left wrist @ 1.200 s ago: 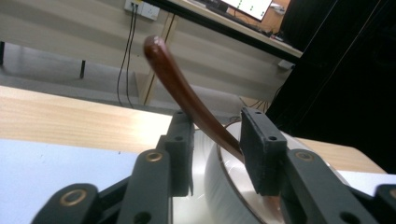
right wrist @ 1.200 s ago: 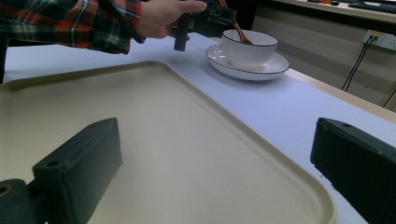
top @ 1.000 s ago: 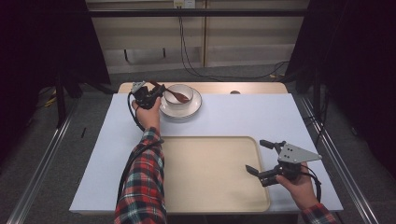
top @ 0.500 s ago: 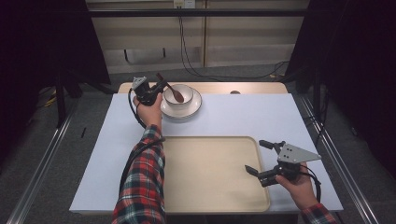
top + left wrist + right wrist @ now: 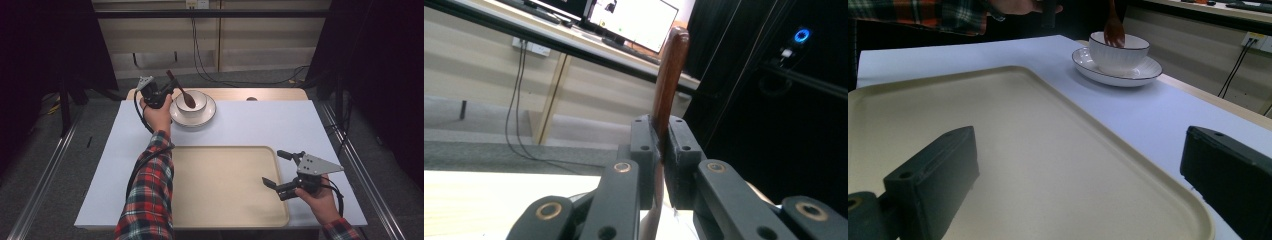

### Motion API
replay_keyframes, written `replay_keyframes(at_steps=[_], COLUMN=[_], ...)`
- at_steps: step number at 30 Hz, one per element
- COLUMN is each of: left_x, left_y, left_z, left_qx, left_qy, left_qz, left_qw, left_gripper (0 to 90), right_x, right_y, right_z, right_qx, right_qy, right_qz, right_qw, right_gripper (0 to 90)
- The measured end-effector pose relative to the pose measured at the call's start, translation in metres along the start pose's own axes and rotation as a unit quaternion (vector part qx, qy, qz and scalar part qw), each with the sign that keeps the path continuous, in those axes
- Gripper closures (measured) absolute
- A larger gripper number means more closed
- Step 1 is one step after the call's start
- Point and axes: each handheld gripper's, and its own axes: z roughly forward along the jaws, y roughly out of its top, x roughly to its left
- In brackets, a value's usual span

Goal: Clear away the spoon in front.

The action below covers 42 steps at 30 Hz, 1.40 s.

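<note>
- Left gripper (image 5: 167, 92) is clamped on the handle of a brown wooden spoon (image 5: 181, 90) — in the left gripper view the jaws pinch the handle (image 5: 667, 95) tight.
- The spoon's head dips into the white bowl (image 5: 196, 102), which sits on a white saucer (image 5: 207, 116) at the far side of the table (image 5: 260, 125).
- Right gripper (image 5: 284, 169) hovers at the near right edge of the beige tray (image 5: 220, 190), jaws spread wide — nothing between them.
</note>
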Motion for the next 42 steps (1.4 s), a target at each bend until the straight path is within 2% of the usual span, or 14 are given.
replay_keyframes(at_steps=[4, 6, 12, 13, 20, 23, 25, 29, 30, 34, 35, 38, 40, 42], left_x=[-0.001, -0.002, -0.003, -0.002, -0.005, -0.007, -0.007, -0.012, -0.011, -0.015, -0.014, -0.016, -0.016, -0.017], left_y=[0.006, 0.008, 0.015, 0.017, 0.026, 0.028, 0.03, 0.03, 0.03, 0.03, 0.031, 0.031, 0.032, 0.032], left_z=[-0.004, -0.006, -0.016, -0.019, -0.03, -0.034, -0.036, -0.039, -0.041, -0.045, -0.048, -0.052, -0.056, -0.058], left_qx=[0.002, -0.001, 0.006, 0.007, 0.007, 0.011, 0.017, 0.016, 0.025, 0.03, 0.038, 0.036, 0.045, 0.045], left_qy=[-0.007, -0.004, -0.018, -0.021, -0.03, -0.041, -0.044, -0.055, -0.059, -0.069, -0.075, -0.081, -0.088, -0.093], left_qz=[-0.001, -0.004, -0.007, -0.002, -0.01, -0.013, -0.004, -0.019, -0.008, -0.012, -0.001, -0.012, -0.003, -0.009], left_qw=[1.0, 1.0, 0.9998, 0.9997, 0.9995, 0.999, 0.9989, 0.9982, 0.9979, 0.9971, 0.9965, 0.996, 0.9951, 0.9946], left_gripper=[84.1, 84.1, 84.1, 84.1, 84.1, 84.1, 84.1, 84.1, 84.1, 84.1, 84.1, 84.1, 84.1, 84.1], right_x=[0.0, 0.0, 0.001, 0.001, 0.001, 0.001, 0.001, 0.001, 0.001, 0.001, 0.001, 0.001, 0.001, 0.0], right_y=[0.0, 0.0, 0.0, 0.0, -0.001, -0.001, -0.001, -0.001, -0.001, -0.001, -0.001, -0.001, -0.001, -0.001], right_z=[0.0, 0.0, 0.001, 0.002, 0.003, 0.003, 0.003, 0.003, 0.003, 0.003, 0.003, 0.003, 0.003, 0.003], right_qx=[0.002, 0.0, 0.0, 0.0, -0.001, -0.001, 0.0, 0.001, 0.001, 0.002, 0.002, 0.002, 0.004, 0.0], right_qy=[-0.001, -0.002, -0.004, -0.005, -0.008, -0.008, -0.008, -0.012, -0.012, -0.011, -0.012, -0.012, -0.01, -0.011], right_qz=[0.005, 0.004, 0.001, 0.001, 0.004, 0.004, 0.005, 0.004, 0.004, 0.007, 0.008, 0.009, 0.011, 0.007], right_qw=[1.0, 1.0, 1.0, 1.0, 1.0, 1.0, 1.0, 0.9999, 0.9999, 0.9999, 0.9999, 0.9999, 0.9999, 0.9999], right_gripper=[1.9, 1.9, 1.9, 1.9, 1.9, 1.9, 1.9, 1.9, 1.9, 1.9, 1.9, 1.9, 1.9, 1.9])
